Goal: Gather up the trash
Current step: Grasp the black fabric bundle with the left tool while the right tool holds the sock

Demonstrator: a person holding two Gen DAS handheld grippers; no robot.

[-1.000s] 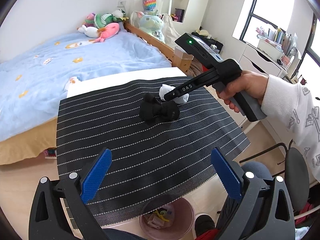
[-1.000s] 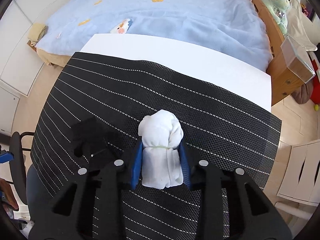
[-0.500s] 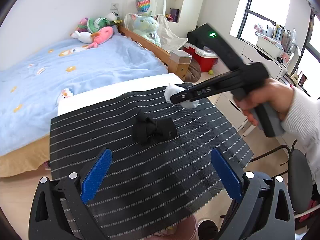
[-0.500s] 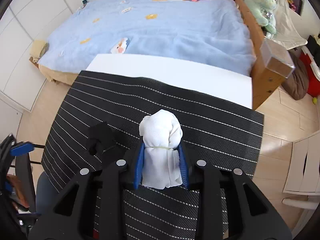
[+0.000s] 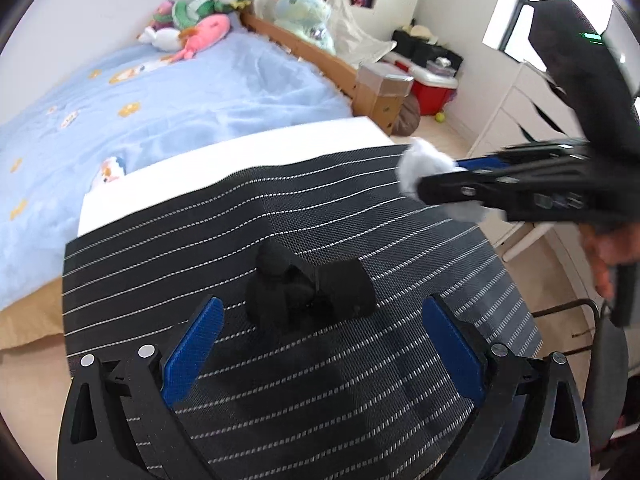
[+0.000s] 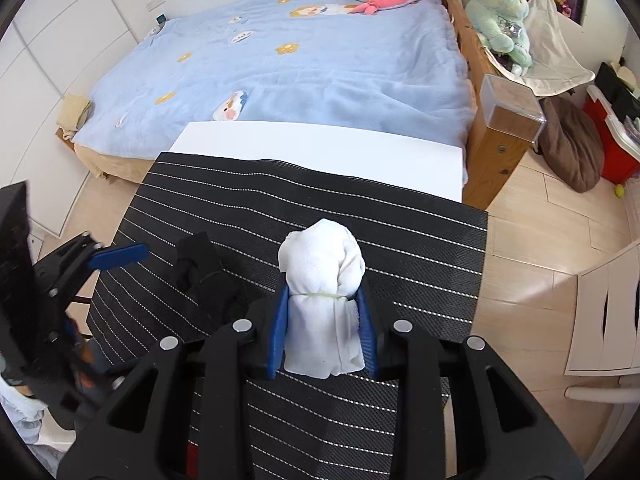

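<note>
— What has changed since a second ago?

— Up off the mat went the white bundle (image 6: 322,300); a second ago my right gripper (image 6: 323,332) had it low, just beside the black bundle (image 5: 308,292), and it now hangs in the air over the mat's far right corner. My left gripper (image 5: 320,344) has come closer to the black one.

— How do your jaws stand?

— The right pair is clamped on the white bundle, blue pads (image 6: 279,328) pressing both of its sides below a thin band tied round it. The left pair is spread wide, nothing between the pads, with the black bundle just ahead of them and untouched.

— And where does everything lie?

— The black bundle rests on the black striped mat (image 5: 168,264), near its middle. The mat covers most of a white table (image 6: 320,148). Beyond it is a bed with a blue blanket (image 6: 320,52) and plush toys (image 5: 192,28) at the far end.
</note>
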